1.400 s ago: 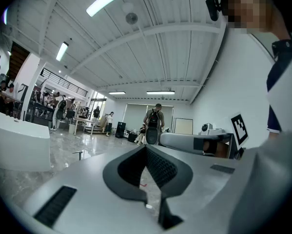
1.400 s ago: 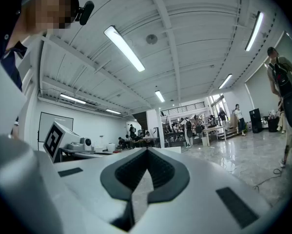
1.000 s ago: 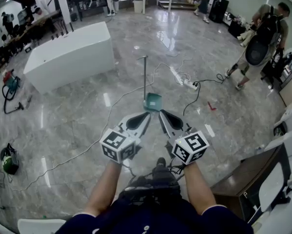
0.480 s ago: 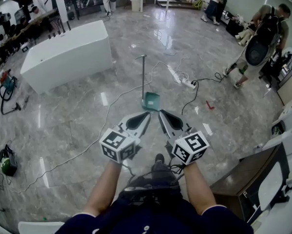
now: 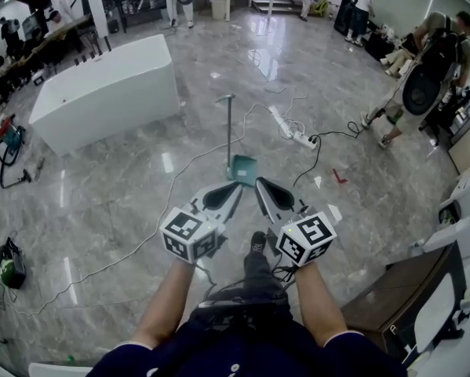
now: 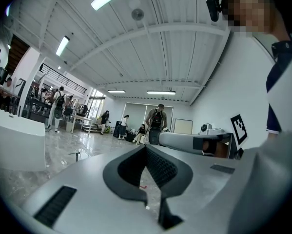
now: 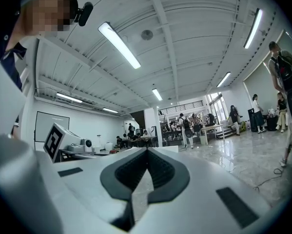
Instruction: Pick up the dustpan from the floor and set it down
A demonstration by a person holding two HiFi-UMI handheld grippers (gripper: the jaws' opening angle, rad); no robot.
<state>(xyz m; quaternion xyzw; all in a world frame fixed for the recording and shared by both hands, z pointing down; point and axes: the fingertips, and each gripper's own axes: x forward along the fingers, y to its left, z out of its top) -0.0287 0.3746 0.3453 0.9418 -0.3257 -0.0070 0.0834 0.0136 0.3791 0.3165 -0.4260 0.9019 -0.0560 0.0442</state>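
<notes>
A green dustpan (image 5: pixel 243 170) stands on the grey marble floor with its long thin handle (image 5: pixel 229 128) upright. It is ahead of me, just beyond both gripper tips in the head view. My left gripper (image 5: pixel 236 187) and my right gripper (image 5: pixel 259 182) are held side by side, pointing level toward it, apart from it. Both are shut with nothing between their jaws. The left gripper view shows the shut left gripper (image 6: pixel 146 148) and the right gripper view the shut right gripper (image 7: pixel 146 150), with only the hall beyond them.
A long white counter (image 5: pixel 109 93) stands to the left. A power strip (image 5: pixel 301 136) with cables lies right of the dustpan, and a white cable (image 5: pixel 140 238) crosses the floor. A person with a backpack (image 5: pixel 423 85) stands at the right; a vacuum (image 5: pixel 7 136) sits far left.
I have stepped forward, so the dustpan sits slightly closer to the gripper tips. Both grippers stay shut and side by side. People at the back have walked on.
</notes>
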